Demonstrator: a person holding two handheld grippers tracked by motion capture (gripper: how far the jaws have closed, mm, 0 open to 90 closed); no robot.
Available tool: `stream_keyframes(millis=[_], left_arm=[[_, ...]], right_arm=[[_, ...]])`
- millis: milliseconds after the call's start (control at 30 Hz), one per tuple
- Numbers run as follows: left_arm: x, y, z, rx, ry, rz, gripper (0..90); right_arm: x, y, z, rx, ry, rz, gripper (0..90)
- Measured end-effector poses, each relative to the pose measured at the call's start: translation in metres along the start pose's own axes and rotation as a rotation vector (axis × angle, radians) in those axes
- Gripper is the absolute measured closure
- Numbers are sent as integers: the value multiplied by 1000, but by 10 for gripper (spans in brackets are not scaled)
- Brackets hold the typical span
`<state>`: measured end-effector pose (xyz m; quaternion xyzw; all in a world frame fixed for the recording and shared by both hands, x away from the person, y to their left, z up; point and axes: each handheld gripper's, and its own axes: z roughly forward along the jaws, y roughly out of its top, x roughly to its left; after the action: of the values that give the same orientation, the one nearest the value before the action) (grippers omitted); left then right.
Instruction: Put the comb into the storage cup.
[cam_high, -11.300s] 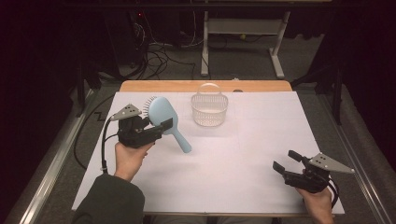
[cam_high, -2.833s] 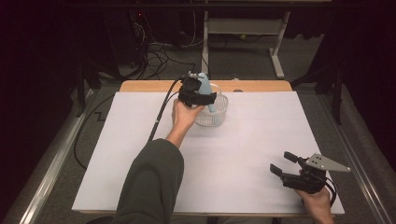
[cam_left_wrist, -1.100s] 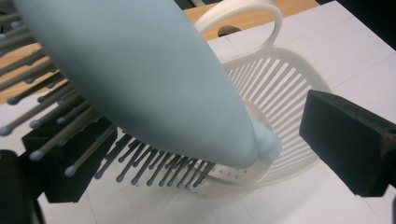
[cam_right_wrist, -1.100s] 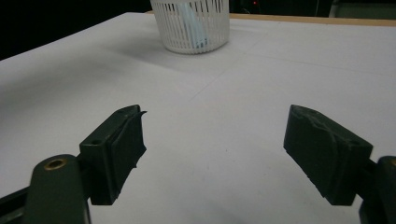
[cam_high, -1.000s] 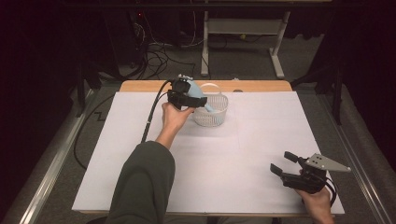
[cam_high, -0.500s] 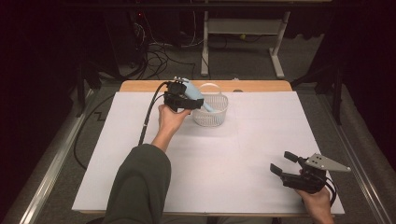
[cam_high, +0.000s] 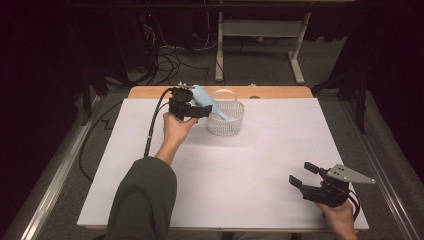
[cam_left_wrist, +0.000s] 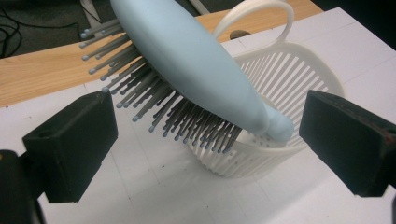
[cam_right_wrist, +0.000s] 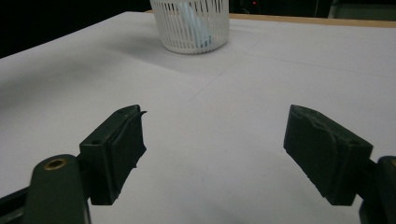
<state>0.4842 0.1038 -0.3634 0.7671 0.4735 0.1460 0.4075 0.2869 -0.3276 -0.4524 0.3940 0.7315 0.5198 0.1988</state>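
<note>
Both grippers stand with their jaws apart. At the far side of the table, the left gripper (cam_high: 197, 111) sits just beside the white slatted basket (cam_high: 226, 120), held up by the person's left hand (cam_high: 176, 131), whose green sleeve (cam_high: 142, 200) reaches in from the bottom edge of the high view. In the left gripper view its two black jaws are spread wide, one at each lower corner, and neither touches the light blue hairbrush (cam_left_wrist: 187, 60) that lies between and beyond them. That hairbrush leans at a slant: the narrow end of its handle dips inside the basket (cam_left_wrist: 285, 116), close to the near rim, while the broad head juts up and out over the rim toward the wooden table edge (cam_left_wrist: 42, 70), its grey bristles (cam_left_wrist: 154, 98) facing down. From the high view the hairbrush (cam_high: 210, 102) shows as a blue bar running from beside the gripper down into the basket. Well apart from all this, the right gripper (cam_high: 306, 176) rests low at the near right corner of the white table cover (cam_high: 260, 170), held by the right hand (cam_high: 341, 220). Its own view shows the jaws open with bare white surface between them, and the basket (cam_right_wrist: 192, 24) far ahead with a pale blue shape behind its slats.
</note>
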Motion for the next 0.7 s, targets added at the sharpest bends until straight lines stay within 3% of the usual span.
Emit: stream_keyframes(millis=[433, 700], left_arm=[[-3, 0, -15, -31, -10, 30, 38], [2, -5, -22, -51, -16, 21, 38]], right_arm=[[0, 0, -1, -4, -4, -3, 206], [0, 0, -1, -6, -6, -3, 205]])
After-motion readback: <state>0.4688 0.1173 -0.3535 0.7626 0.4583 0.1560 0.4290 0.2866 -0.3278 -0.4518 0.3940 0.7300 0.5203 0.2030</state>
